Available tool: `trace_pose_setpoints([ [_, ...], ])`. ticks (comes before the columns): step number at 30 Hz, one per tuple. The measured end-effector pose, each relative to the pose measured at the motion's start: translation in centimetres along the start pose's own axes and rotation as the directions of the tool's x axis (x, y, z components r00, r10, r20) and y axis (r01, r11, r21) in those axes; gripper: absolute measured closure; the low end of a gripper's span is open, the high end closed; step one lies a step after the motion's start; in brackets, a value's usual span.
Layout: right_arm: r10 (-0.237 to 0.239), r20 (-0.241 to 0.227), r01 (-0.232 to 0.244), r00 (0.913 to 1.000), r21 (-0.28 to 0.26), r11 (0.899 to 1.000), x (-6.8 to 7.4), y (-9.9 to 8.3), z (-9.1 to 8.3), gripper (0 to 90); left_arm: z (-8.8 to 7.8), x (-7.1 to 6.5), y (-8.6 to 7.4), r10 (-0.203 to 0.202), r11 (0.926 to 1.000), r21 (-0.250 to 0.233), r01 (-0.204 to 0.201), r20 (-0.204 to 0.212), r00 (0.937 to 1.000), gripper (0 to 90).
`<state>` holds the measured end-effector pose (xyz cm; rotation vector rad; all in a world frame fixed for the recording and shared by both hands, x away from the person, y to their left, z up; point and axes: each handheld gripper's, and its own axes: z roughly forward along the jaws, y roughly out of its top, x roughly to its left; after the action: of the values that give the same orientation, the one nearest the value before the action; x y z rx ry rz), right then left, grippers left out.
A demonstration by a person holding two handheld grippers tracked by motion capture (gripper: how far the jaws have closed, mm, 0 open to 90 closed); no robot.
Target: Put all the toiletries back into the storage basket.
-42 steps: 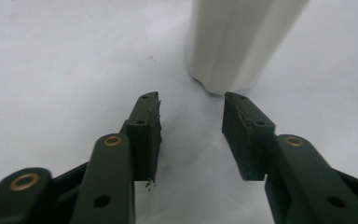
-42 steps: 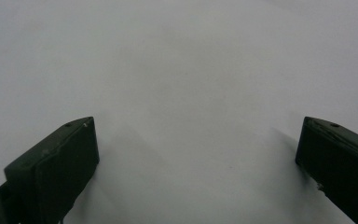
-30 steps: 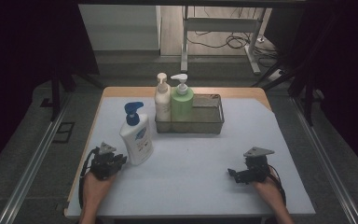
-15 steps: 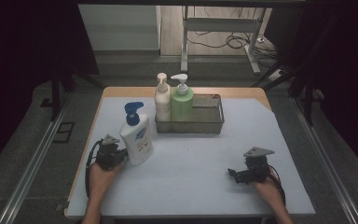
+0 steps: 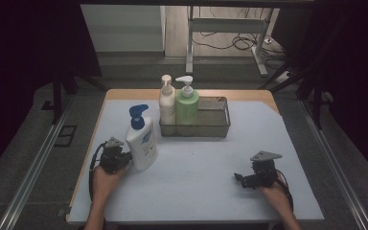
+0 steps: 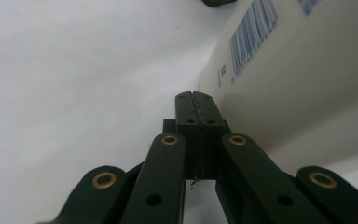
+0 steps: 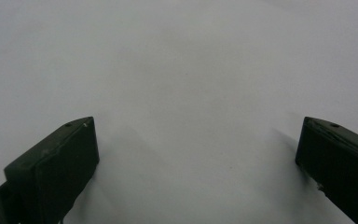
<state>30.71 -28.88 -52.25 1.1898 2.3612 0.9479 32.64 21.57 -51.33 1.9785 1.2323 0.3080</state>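
Note:
A white pump bottle with a blue head (image 5: 141, 141) stands on the pale table sheet, left of centre. My left gripper (image 5: 124, 158) is right beside its base on the left. In the left gripper view that gripper (image 6: 196, 95) is shut with nothing between its jaws, and the white bottle (image 6: 298, 70) with its barcode rises just to the right of the tips. My right gripper (image 5: 239, 179) rests near the front right of the table. In the right gripper view it (image 7: 196, 149) stands open over bare sheet.
A wire mesh basket (image 5: 218, 125) stands at the back centre, holding a cream pump bottle (image 5: 166, 103) and a green pump bottle (image 5: 187, 105) in its left half. The table's wooden edge (image 5: 124, 93) runs behind it. Dark floor and metal rails surround the table.
My left gripper has moved forward and right, from a gap away to right beside the white bottle's base. The right gripper has stayed put.

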Motion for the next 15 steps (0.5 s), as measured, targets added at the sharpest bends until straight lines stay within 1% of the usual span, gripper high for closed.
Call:
trace_pose_setpoints([
  [2,0.0,0.0,0.0,1.0,0.0,1.0,0.01,0.0,0.0,0.0,0.09,-0.07,0.03,0.002,1.0,0.001,-0.002,0.001,1.0,89.4],
  [4,0.0,0.0,0.0,1.0,0.0,1.0,0.0,0.0,0.0,0.0,0.33,-0.26,0.09,-0.004,1.0,-0.001,0.004,0.002,1.0,89.4],
  [6,0.001,0.0,-0.001,1.0,0.0,1.0,0.01,0.0,0.0,0.0,0.47,-0.33,0.15,0.005,1.0,0.003,-0.005,0.0,1.0,89.4],
  [8,0.001,0.0,-0.001,1.0,0.0,1.0,0.01,0.0,0.0,0.0,0.57,-0.44,0.17,0.005,1.0,0.002,-0.005,0.003,1.0,89.4],
  [11,0.001,0.0,-0.001,1.0,0.0,1.0,0.01,0.0,0.0,0.0,0.64,-0.57,0.17,0.013,0.9999,0.001,-0.013,0.011,0.9999,89.4],
  [15,0.001,0.0,-0.001,1.0,0.0,1.0,0.01,0.0,0.0,0.0,0.72,-0.76,0.15,0.005,1.0,-0.004,-0.005,0.033,0.9994,89.4],
])
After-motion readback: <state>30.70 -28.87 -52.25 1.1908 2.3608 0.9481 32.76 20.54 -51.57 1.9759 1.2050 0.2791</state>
